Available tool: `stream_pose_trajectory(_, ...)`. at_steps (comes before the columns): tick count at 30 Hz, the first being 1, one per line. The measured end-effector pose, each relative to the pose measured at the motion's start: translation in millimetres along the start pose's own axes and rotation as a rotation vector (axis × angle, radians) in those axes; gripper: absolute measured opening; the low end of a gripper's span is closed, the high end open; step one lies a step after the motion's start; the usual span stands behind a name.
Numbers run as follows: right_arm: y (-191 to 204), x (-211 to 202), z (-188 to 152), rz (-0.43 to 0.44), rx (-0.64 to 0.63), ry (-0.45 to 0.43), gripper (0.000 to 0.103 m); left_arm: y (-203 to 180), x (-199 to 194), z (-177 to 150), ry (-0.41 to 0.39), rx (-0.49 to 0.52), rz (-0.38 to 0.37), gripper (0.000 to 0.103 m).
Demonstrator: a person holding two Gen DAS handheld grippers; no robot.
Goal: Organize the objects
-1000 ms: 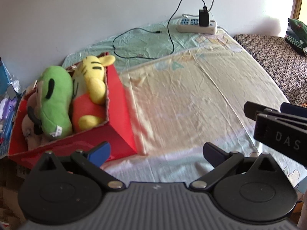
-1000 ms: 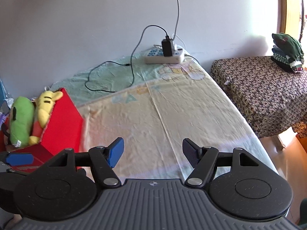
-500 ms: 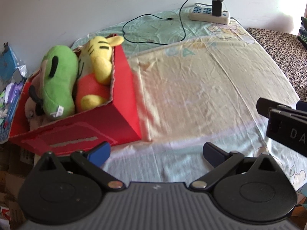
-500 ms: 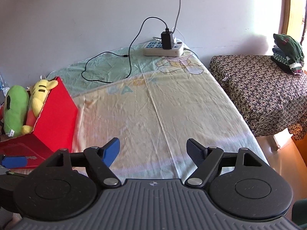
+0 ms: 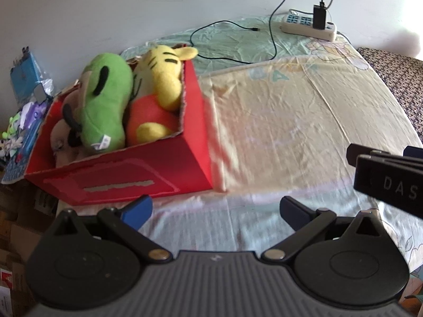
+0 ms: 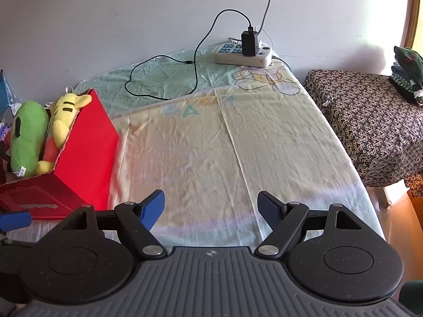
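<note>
Nearer now, red box (image 5: pixel 127 174) sits just beyond left gripper's (image 5: pixel 215 210) empty, wide-open jaws.

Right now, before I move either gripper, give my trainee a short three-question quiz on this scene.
1. True or false: both the left gripper and the right gripper are open and hold nothing.
2. Which toy in the red box lies nearer the bare bed sheet? A. green plush B. yellow plush C. a doll
3. Fill in: a black charger is plugged into the ____ near the wall.

Key: 1 true; 2 B; 3 power strip
</note>
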State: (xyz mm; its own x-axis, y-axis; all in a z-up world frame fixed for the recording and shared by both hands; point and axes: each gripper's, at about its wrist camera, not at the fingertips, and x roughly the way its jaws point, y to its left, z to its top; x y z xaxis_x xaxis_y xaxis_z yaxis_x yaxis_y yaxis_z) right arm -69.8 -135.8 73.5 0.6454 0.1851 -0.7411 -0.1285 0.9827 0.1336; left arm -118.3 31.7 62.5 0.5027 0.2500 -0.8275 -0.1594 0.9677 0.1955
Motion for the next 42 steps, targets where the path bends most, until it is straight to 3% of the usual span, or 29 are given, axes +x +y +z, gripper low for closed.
stream_pose_trajectory(8, 19, 5, 7, 0.026, -0.029, 0.01, 0.08, 25, -7, 1, -0.021, -0.056, 0.028, 0.103)
stream_pose_trajectory(19, 54, -4, 25, 0.015, -0.02, -0.025, 0.079, 72, -16, 25, -0.086, -0.05, 0.052, 0.103)
stream_pose_trajectory(30, 110, -9, 41, 0.015, -0.031, -0.054, 0.079, 139, -17, 36, -0.136, -0.079, 0.049, 0.103)
stream_pose_trajectory(42, 177, -4, 37, 0.046, -0.038, -0.073, 0.079, 207, 3, 34, -0.117, -0.107, 0.025, 0.103)
